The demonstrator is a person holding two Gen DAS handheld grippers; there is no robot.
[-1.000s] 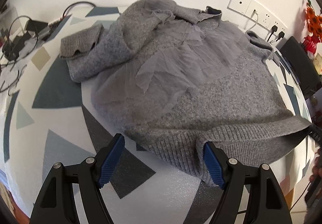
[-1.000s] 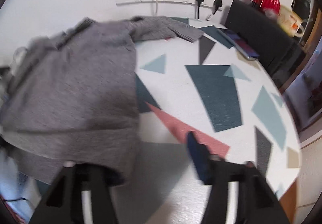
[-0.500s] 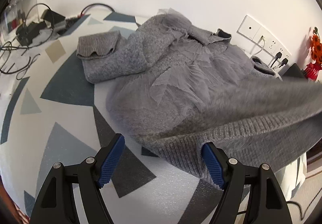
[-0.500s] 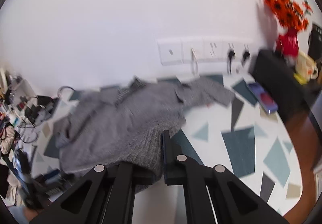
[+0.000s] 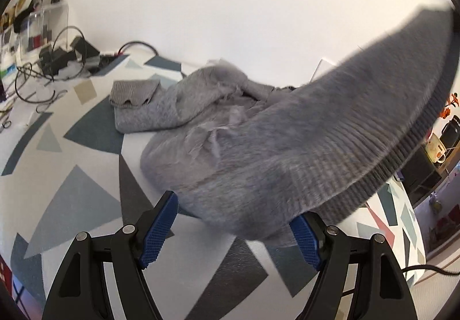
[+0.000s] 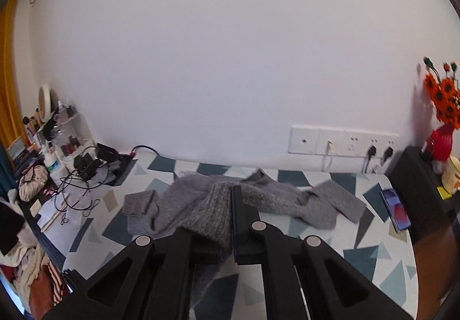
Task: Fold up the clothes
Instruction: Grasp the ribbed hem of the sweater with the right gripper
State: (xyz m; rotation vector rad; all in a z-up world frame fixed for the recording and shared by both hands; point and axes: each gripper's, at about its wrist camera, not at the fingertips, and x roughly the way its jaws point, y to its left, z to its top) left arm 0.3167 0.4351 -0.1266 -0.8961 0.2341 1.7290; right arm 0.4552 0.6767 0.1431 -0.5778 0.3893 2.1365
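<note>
Sweater hem (image 5: 373,130) now higher, stretched.

Your left wrist camera is sitting low and close over the patterned table (image 5: 86,193), looking forward between the spread fingers of the left gripper (image 5: 230,233) at the grey sweater (image 5: 258,153), whose raised hem is sweeping, blurred, across the upper right. Your right wrist camera is riding higher and farther back, facing the white wall (image 6: 230,46). Both are sharing the sweater, the table and probably the same cable clutter (image 6: 86,173) at the left
</note>
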